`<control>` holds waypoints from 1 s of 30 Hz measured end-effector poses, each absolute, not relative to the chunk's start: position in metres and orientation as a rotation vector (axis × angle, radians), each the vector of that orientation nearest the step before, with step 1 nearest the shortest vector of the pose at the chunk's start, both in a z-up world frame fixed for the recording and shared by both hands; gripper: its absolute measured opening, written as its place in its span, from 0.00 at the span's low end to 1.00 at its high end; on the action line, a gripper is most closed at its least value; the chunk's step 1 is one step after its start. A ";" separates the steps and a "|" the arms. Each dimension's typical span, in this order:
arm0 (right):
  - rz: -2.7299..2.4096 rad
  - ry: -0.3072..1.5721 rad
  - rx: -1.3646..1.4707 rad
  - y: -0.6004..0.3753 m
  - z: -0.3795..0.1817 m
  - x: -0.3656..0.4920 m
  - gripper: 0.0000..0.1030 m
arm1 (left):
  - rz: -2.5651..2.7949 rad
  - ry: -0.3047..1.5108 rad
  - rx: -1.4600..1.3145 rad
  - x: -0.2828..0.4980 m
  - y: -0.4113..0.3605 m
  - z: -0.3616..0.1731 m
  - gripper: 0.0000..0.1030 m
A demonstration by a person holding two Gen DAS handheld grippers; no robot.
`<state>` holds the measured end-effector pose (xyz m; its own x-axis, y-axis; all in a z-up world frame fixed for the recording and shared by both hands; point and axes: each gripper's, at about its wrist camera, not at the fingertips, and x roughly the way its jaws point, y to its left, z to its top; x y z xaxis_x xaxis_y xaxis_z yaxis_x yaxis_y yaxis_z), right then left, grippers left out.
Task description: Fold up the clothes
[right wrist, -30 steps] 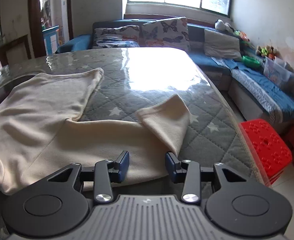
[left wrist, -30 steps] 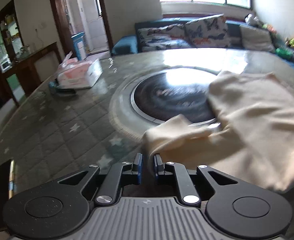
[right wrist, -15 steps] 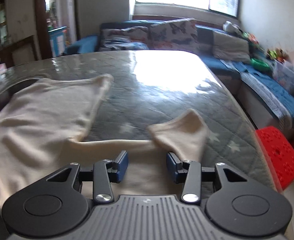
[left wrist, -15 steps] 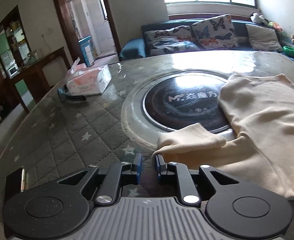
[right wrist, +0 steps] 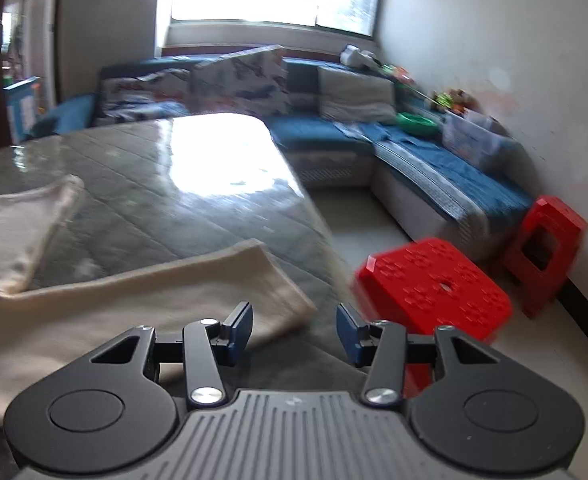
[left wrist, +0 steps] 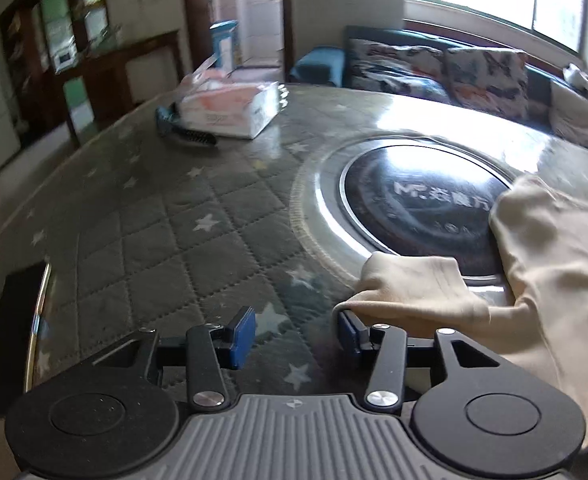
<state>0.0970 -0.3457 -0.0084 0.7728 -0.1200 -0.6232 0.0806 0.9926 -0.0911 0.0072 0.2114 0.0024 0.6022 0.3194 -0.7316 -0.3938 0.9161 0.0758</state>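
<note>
We find the left gripper [left wrist: 296, 334] gaping wide, its right finger against a sleeve cuff [left wrist: 414, 292], placed to pinch it. The right gripper [right wrist: 294, 330] gapes empty beside the other sleeve [right wrist: 213, 292]. The garment [left wrist: 554, 264] lies spread on the table [left wrist: 153, 220].

Quilted table [left wrist: 197, 236] w/ cream garment [left wrist: 554, 280], tissue box [left wrist: 233, 110], phone [left wrist: 13, 332].

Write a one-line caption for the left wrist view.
Open left tongs beside the cream garment's sleeve cuff on the star-quilted table.
</note>
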 end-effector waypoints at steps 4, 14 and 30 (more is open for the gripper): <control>-0.021 0.673 -0.083 -0.317 -0.010 0.109 0.51 | 0.454 0.830 -0.150 0.005 0.222 0.004 0.51; 0.030 0.722 -0.093 -0.295 -0.027 0.124 0.53 | 0.560 0.840 -0.365 -0.005 0.262 -0.001 0.61; 0.022 0.728 -0.109 -0.293 -0.027 0.124 0.56 | 0.435 0.723 0.242 0.001 0.177 -0.001 0.80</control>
<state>0.1243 -0.2934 -0.0275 0.7467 -0.0176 -0.6649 -0.0581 0.9941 -0.0916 0.0015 0.1771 -0.0005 0.6665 0.4630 -0.5843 -0.2990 0.8840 0.3594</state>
